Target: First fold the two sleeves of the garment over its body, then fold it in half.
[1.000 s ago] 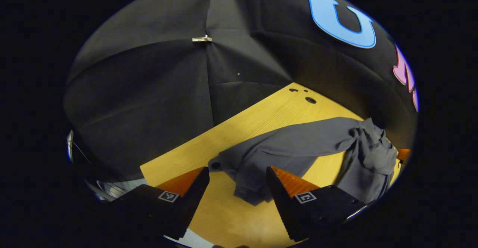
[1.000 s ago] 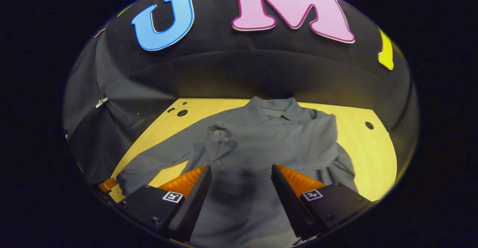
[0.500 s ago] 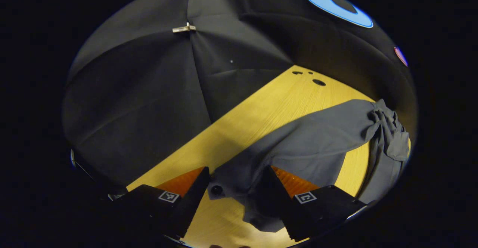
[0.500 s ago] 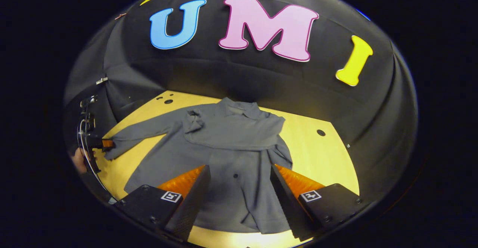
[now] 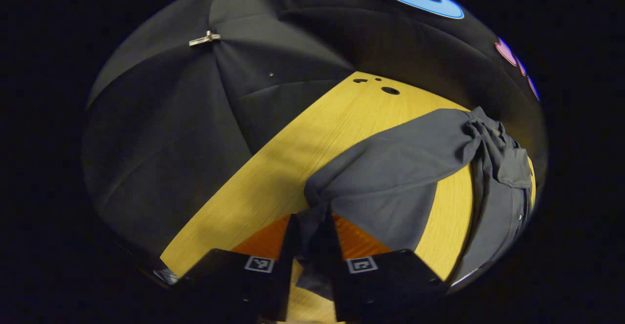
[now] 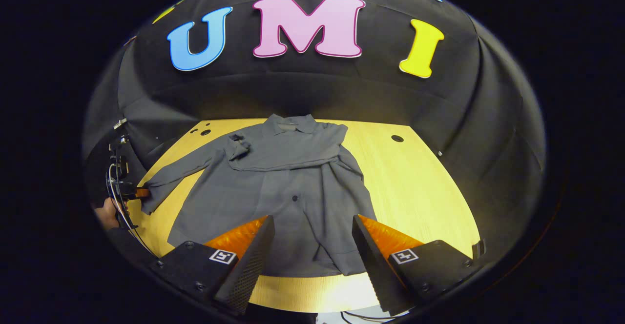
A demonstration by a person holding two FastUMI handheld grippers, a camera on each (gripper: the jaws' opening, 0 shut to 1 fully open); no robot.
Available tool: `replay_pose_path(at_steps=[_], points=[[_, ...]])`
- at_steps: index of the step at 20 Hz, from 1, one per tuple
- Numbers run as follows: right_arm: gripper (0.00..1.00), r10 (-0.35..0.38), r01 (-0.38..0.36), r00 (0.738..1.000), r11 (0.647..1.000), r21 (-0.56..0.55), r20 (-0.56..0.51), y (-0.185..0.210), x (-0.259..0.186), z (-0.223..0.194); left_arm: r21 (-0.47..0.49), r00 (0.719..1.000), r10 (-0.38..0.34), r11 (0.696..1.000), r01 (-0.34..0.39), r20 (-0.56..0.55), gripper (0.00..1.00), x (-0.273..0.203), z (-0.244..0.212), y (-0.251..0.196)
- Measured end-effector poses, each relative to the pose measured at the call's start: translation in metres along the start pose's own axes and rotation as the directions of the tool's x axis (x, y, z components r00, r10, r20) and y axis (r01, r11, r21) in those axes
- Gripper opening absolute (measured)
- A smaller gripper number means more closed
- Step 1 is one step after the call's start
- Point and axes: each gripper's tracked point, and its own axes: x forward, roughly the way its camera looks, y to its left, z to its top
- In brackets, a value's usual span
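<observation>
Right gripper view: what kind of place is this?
Likely a data-recording booth, not a home: black cloth wall all round, a bare wooden table with drilled holes, one grey shirt laid out.

The garment (image 6: 288,187) is lying spread on the counter (image 6: 420,187), collar toward the wall; the left tongs (image 5: 312,236) are pinching its sleeve cuff (image 5: 317,202) at the counter's left edge.

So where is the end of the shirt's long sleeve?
In the left gripper view, the grey shirt's sleeve cuff is pinched in the left hand-held gripper, low over the yellow wooden table; in the right gripper view it lies at the table's left edge.
</observation>
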Motion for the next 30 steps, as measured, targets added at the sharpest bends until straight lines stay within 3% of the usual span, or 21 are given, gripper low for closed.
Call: replay_pose_path(at_steps=[1, 3, 10, 17, 23, 30], points=[[0.98, -0.003, 0.003, 1.000, 1.000, 0.006, 0.005, -0.004, 0.000, 0.001, 0.030, 1.000, 0.004, 1.000, -0.004, -0.001, 0.19, 0.000, 0.001, -0.002], [0.98, -0.003, 0.003, 1.000, 1.000, 0.021, 0.008, -0.010, 0.004, 0.000, 0.065, 1.000, -0.005, 0.998, 0.005, -0.003, 0.07, -0.002, 0.003, -0.008], [0.98, 0.014, -0.016, 0.999, 0.999, 0.035, 0.047, -0.068, 0.037, 0.018, 0.031, 0.991, -0.015, 0.999, 0.011, 0.133, 0.05, -0.050, 0.056, -0.041], [0.98, 0.052, -0.057, 0.997, 0.996, 0.073, 0.065, -0.121, 0.074, 0.034, -0.065, 0.961, -0.083, 0.993, 0.103, 0.265, 0.05, -0.090, 0.132, -0.126], [1.00, 0.061, -0.065, 0.997, 0.993, 0.097, 0.044, -0.157, 0.103, 0.028, -0.010, 0.905, -0.210, 0.973, 0.230, 0.371, 0.05, -0.117, 0.205, -0.244], [1.00, 0.044, -0.046, 0.999, 0.988, 0.145, 0.020, -0.177, 0.120, 0.014, 0.081, 0.832, -0.430, 0.899, 0.430, 0.350, 0.05, -0.120, 0.222, -0.412]])
